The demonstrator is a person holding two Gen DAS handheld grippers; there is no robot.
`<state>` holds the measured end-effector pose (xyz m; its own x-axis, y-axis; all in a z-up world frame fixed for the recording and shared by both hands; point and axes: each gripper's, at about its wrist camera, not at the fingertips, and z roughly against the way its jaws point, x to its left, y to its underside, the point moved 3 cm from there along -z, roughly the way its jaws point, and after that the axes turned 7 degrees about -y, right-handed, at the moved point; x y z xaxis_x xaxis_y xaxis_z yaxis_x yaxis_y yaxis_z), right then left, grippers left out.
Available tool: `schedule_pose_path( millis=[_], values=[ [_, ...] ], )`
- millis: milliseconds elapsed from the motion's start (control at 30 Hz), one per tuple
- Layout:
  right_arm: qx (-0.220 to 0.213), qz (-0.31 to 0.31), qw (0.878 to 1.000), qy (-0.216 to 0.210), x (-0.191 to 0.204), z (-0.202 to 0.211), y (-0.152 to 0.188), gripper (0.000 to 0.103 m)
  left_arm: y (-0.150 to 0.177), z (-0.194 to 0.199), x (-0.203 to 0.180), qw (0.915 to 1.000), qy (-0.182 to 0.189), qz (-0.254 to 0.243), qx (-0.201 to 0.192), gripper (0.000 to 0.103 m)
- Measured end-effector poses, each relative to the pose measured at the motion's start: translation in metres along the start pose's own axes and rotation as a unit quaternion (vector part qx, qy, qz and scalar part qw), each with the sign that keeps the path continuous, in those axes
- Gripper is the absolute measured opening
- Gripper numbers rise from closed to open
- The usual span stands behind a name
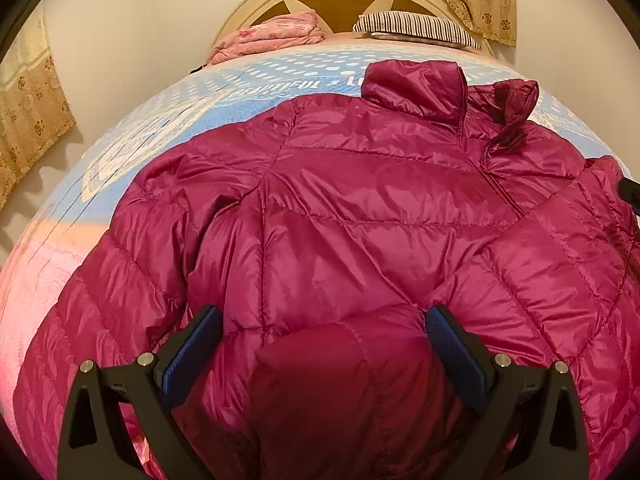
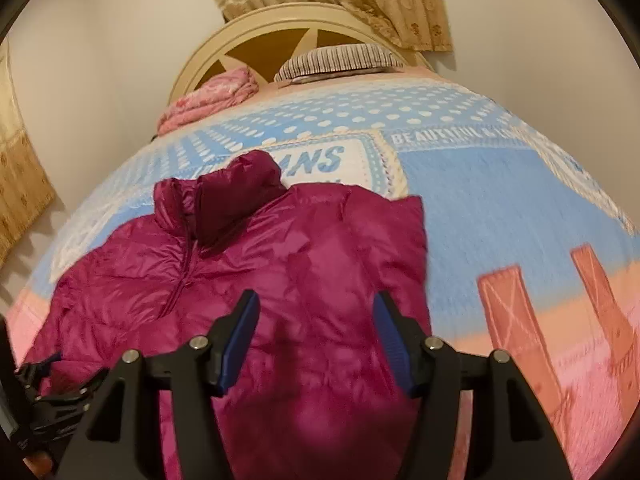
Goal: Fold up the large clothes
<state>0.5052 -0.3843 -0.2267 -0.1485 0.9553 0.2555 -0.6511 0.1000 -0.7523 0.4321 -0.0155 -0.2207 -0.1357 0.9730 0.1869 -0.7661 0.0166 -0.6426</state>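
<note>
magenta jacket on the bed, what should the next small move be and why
Probably close the left gripper on the puffy fabric bulging between its open jaws. The magenta jacket lies spread on the blanket, and the right gripper hangs open over its lower part, gripping nothing, so no fold can start yet.

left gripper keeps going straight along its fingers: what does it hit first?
Probably the magenta puffer jacket. The left gripper is open, with padded fabric bulging between its fingers. Depth is unclear, so it may already be touching.
</note>
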Motion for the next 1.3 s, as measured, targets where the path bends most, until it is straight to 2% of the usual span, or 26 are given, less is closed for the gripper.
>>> schedule_pose_path(
  millis=[67,167,300,400,533,600,733,900,1033,1300],
  values=[
    [0.018,0.008,1.0,0.018,-0.004,-0.016,-0.001,0.063,0.0,0.0,0.001,1.0,0.001,0.0,0.002,0.102],
    [0.07,-0.02,0.997,0.025,-0.021,-0.044,0.009,0.063,0.001,-0.001,0.002,1.0,0.007,0.004,0.005,0.102],
    [0.077,0.002,0.996,0.042,-0.017,-0.046,0.011,0.063,-0.001,-0.004,0.001,0.9999,0.008,0.006,0.009,0.102],
    [0.08,0.005,0.995,0.052,-0.014,-0.032,0.012,0.063,-0.001,-0.005,0.002,0.9998,0.014,0.009,0.011,0.102],
    [0.059,0.014,0.997,0.037,0.006,0.02,0.026,0.078,-0.002,-0.005,0.003,0.9998,0.014,0.009,0.011,0.102],
    [0.051,0.036,0.998,0.027,0.023,0.033,0.037,0.081,-0.002,-0.005,0.002,0.9998,0.013,0.009,0.011,0.102],
    [0.066,0.064,0.996,0.013,0.042,0.026,0.058,0.081,-0.001,-0.005,0.003,0.9998,0.015,0.01,0.011,0.102],
    [0.086,0.057,0.995,0.018,0.037,0.002,0.072,0.082,-0.001,-0.004,0.003,0.9997,0.016,0.011,0.012,0.102],
    [0.088,0.048,0.995,0.011,0.033,-0.001,0.075,0.084,-0.001,-0.004,0.004,0.9997,0.016,0.011,0.011,0.102],
    [0.095,0.078,0.992,0.04,0.042,-0.006,0.079,0.088,-0.001,-0.005,0.002,0.9998,0.011,0.008,0.011,0.102]
  ],
)
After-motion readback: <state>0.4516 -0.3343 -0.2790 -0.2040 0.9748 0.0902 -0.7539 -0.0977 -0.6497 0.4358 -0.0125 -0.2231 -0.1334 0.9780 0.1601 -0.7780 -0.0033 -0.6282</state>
